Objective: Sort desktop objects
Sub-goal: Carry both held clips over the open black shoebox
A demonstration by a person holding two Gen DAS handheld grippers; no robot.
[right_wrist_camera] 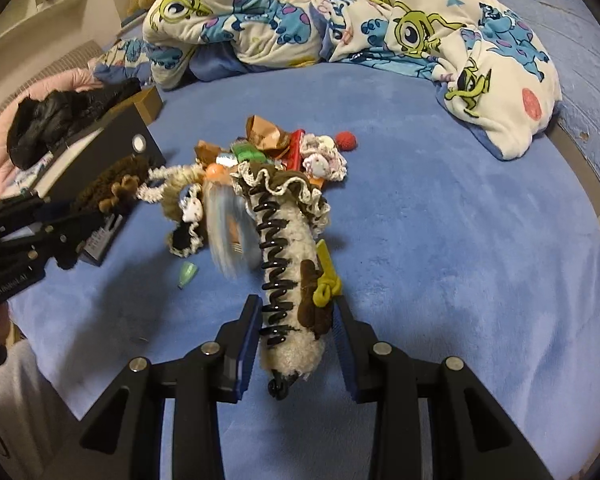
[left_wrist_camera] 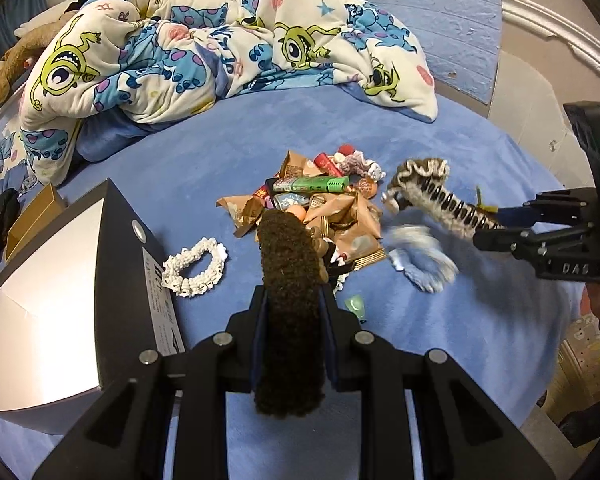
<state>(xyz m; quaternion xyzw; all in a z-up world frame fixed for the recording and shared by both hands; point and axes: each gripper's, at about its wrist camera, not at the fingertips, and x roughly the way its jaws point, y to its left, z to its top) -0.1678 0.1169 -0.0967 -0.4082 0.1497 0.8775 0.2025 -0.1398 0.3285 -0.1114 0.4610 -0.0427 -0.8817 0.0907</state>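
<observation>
My left gripper [left_wrist_camera: 291, 316] is shut on a dark brown fuzzy hair clip [left_wrist_camera: 289, 300], held above the blue bed near the open black-and-silver box [left_wrist_camera: 43, 312]. My right gripper [right_wrist_camera: 295, 320] is shut on a cream fuzzy hair claw [right_wrist_camera: 289, 276] with black teeth, a brown patch and a yellow bow; a frilly scrunchie [right_wrist_camera: 287, 188] hangs on its tip. It also shows in the left wrist view [left_wrist_camera: 436, 196]. A blurred pale-blue scrunchie [left_wrist_camera: 420, 256] is beside the pile [left_wrist_camera: 320, 208] of snack wrappers, tubes and hair ties. A white scrunchie [left_wrist_camera: 193, 266] lies by the box.
A crumpled cartoon-print duvet [left_wrist_camera: 219, 48] fills the far side of the bed. A small green cap [left_wrist_camera: 355, 304] lies near my left gripper. A brown cardboard box [left_wrist_camera: 35, 216] and black cloth [right_wrist_camera: 59, 120] are behind the black box. A red ball [right_wrist_camera: 344, 138] lies beyond the pile.
</observation>
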